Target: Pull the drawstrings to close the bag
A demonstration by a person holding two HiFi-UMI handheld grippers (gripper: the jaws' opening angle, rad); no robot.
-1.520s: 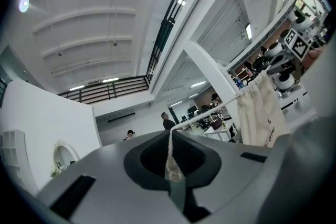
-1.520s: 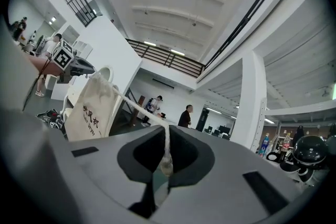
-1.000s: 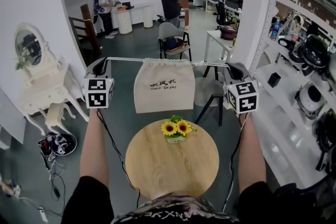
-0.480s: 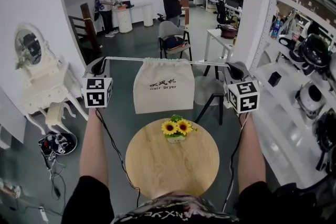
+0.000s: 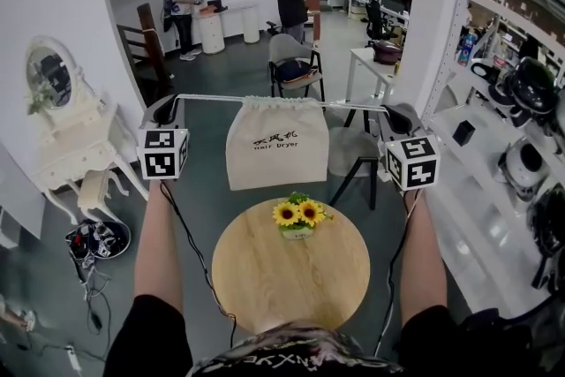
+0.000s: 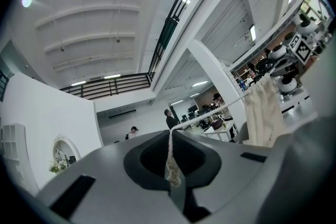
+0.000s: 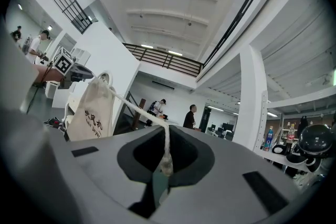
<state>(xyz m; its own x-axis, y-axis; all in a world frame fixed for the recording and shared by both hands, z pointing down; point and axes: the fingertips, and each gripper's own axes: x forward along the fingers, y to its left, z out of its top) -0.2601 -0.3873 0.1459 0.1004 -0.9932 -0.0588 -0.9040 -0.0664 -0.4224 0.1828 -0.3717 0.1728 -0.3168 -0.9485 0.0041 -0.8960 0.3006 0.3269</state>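
Observation:
A cream cloth bag (image 5: pixel 276 143) with dark print hangs in the air above the round table, its mouth gathered tight. One drawstring (image 5: pixel 208 98) runs taut from it to my left gripper (image 5: pixel 166 110), the other drawstring (image 5: pixel 355 107) to my right gripper (image 5: pixel 395 116). The left gripper view has the left gripper (image 6: pixel 173 182) shut on the knotted string end (image 6: pixel 171 168), with the bag (image 6: pixel 262 110) off to the right. Seen from its own camera, the right gripper (image 7: pixel 163 171) is shut on its string end (image 7: pixel 166 161), the bag (image 7: pixel 90 113) at left.
Below the bag stands a round wooden table (image 5: pixel 291 282) with a small pot of sunflowers (image 5: pixel 297 216). A chair (image 5: pixel 292 66) and a black stool (image 5: pixel 353 156) are behind it. A white vanity (image 5: pixel 69 132) is at left, shelves (image 5: pixel 516 159) at right, two people far back.

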